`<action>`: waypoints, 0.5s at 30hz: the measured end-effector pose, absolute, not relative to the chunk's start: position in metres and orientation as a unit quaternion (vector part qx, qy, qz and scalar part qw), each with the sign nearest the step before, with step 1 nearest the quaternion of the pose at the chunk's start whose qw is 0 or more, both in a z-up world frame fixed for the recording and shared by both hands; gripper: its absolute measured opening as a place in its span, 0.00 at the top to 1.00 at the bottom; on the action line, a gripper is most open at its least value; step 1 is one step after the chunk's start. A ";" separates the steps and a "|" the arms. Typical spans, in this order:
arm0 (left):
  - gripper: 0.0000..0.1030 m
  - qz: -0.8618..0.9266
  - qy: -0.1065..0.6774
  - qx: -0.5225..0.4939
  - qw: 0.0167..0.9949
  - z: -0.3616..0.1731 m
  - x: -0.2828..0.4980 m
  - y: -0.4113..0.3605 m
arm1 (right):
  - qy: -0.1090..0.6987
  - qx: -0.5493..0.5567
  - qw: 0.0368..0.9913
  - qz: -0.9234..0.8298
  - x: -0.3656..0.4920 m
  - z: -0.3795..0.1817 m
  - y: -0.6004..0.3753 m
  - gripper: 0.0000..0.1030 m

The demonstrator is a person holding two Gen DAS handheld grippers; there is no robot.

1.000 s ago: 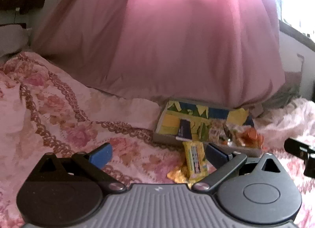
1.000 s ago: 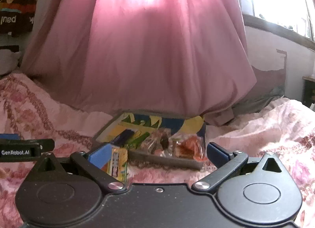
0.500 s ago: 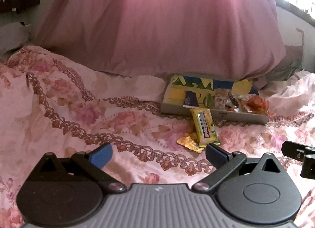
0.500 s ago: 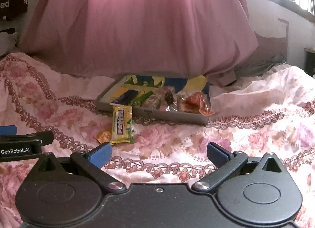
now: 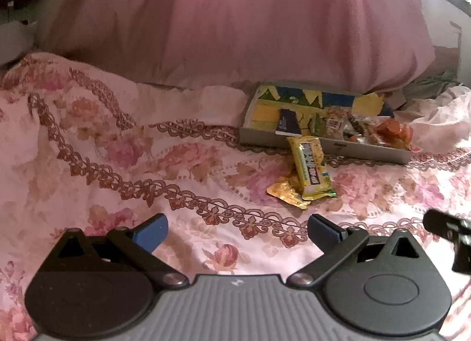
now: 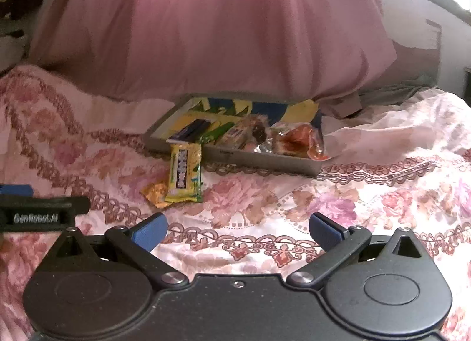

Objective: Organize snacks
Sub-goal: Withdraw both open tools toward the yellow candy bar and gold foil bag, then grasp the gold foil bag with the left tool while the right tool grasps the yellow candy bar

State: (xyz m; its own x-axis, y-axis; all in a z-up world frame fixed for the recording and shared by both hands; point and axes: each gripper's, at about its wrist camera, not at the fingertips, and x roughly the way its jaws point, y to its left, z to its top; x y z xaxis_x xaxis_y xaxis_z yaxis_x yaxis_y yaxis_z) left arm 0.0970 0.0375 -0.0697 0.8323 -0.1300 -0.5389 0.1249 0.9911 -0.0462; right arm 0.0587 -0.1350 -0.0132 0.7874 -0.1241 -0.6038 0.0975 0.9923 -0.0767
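Both grippers hang low over a bed covered by a pink floral bedspread (image 5: 123, 146), well short of the snacks. The left gripper (image 5: 237, 230) has its jaws spread wide with nothing between them, and the right gripper (image 6: 237, 230) is the same, released and empty.

On the far side of the bedspread lies a shallow grey tray (image 5: 368, 151) with a yellow-and-blue printed bottom. It holds a dark blue packet (image 5: 287, 121) at its left, a green wrapper and some clear-wrapped pieces in the middle (their contents are too blurred to name), and an orange snack bag (image 5: 391, 132) at its right end, spilling over the rim.

A yellow snack bar (image 5: 312, 166) lies on the bedspread, its far end touching the tray's near wall. A small crumpled gold wrapper (image 5: 287, 194) lies partly under its near left corner. A pink curtain (image 5: 235, 23) hangs behind the tray.
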 end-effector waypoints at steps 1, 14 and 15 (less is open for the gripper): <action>0.00 -0.067 0.287 -0.008 0.956 -0.071 0.102 0.039 | 0.324 -0.025 0.944 -0.057 0.061 -0.014 -0.135 0.01; 0.00 -0.079 0.293 0.031 0.952 -0.089 0.162 0.030 | 0.353 -0.058 0.933 -0.043 0.113 -0.022 -0.138 0.01; 0.00 -0.081 0.294 0.035 0.952 -0.091 0.168 0.028 | 0.355 -0.060 0.932 -0.043 0.118 -0.023 -0.140 0.01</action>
